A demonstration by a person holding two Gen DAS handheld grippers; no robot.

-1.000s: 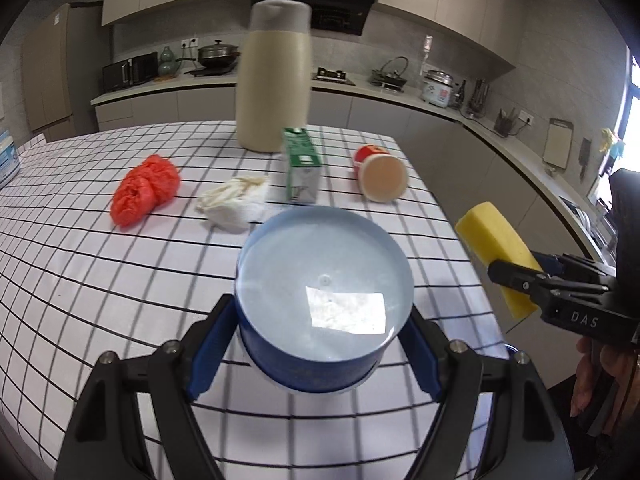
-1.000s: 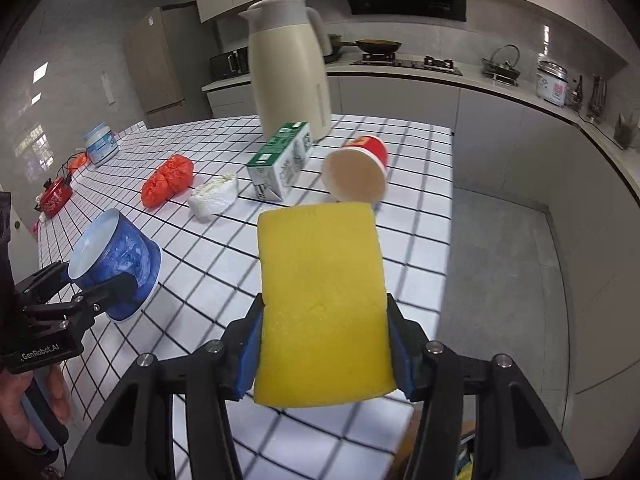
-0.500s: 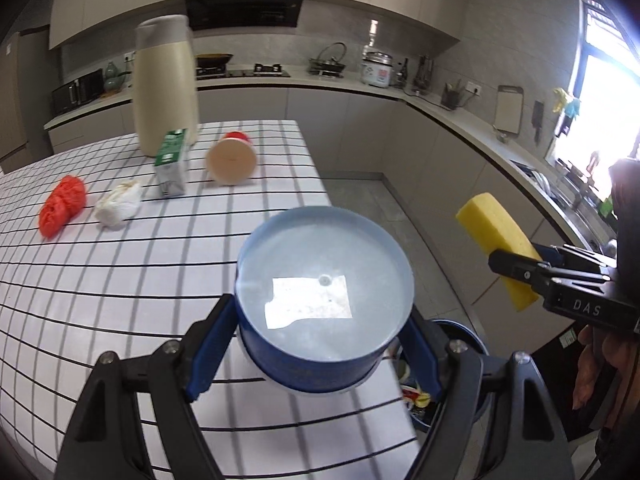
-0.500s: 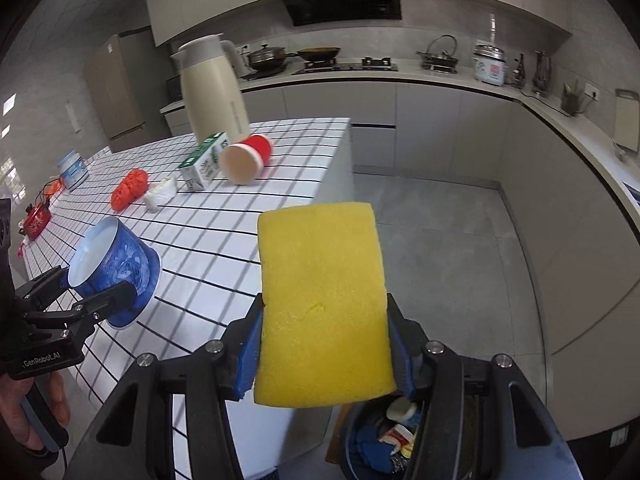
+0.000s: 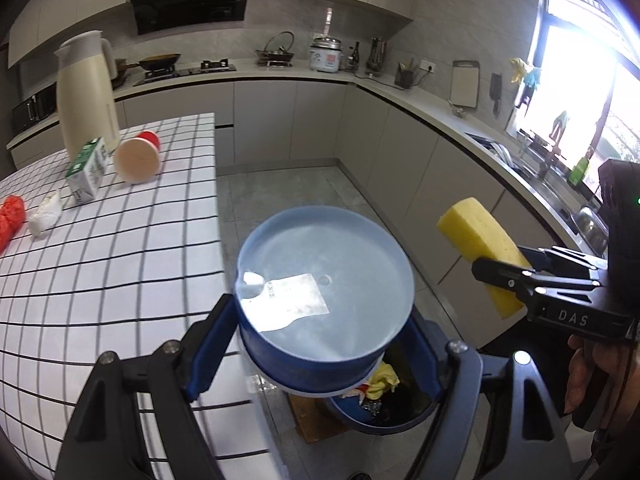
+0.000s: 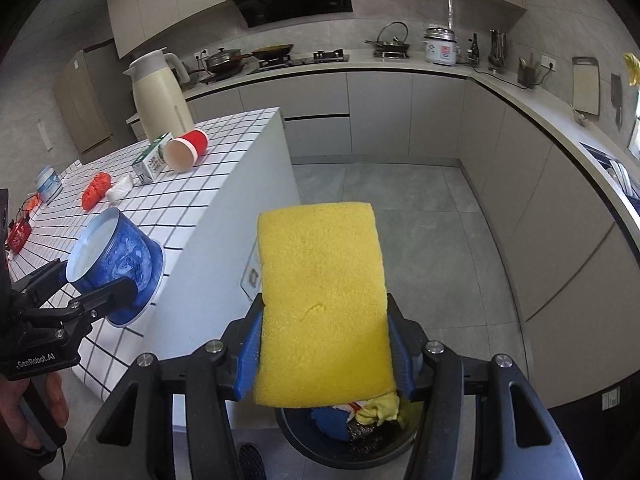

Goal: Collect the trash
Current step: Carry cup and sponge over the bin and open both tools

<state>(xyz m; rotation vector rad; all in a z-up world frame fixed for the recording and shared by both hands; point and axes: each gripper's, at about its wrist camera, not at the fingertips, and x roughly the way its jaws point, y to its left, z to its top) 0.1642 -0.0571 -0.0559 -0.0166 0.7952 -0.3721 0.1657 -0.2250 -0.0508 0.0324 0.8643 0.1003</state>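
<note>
My left gripper (image 5: 320, 340) is shut on a blue tub (image 5: 324, 280) with a pale flat face and a white label. It hangs just past the checked table's edge (image 5: 216, 200). My right gripper (image 6: 324, 360) is shut on a yellow sponge (image 6: 324, 300), which sticks out forward between the blue pads. Directly beneath both stands a dark round trash bin (image 6: 360, 454) on the floor, with yellow, blue and red scraps inside. The left wrist view shows the sponge (image 5: 476, 240) to the tub's right and the bin (image 5: 380, 429) partly hidden under the tub.
On the table lie a tipped red paper cup (image 5: 138, 158), a green milk carton (image 5: 86, 172), a white crumpled wad (image 5: 46, 214) and a red crumpled wad (image 5: 12, 216), with a cream jug (image 5: 86, 92) behind. Grey floor (image 6: 400, 200) and cabinets surround the bin.
Both grippers have swung from over the table to beyond its right edge, still holding the tub and the sponge. The bin on the floor has come into view beneath them.
</note>
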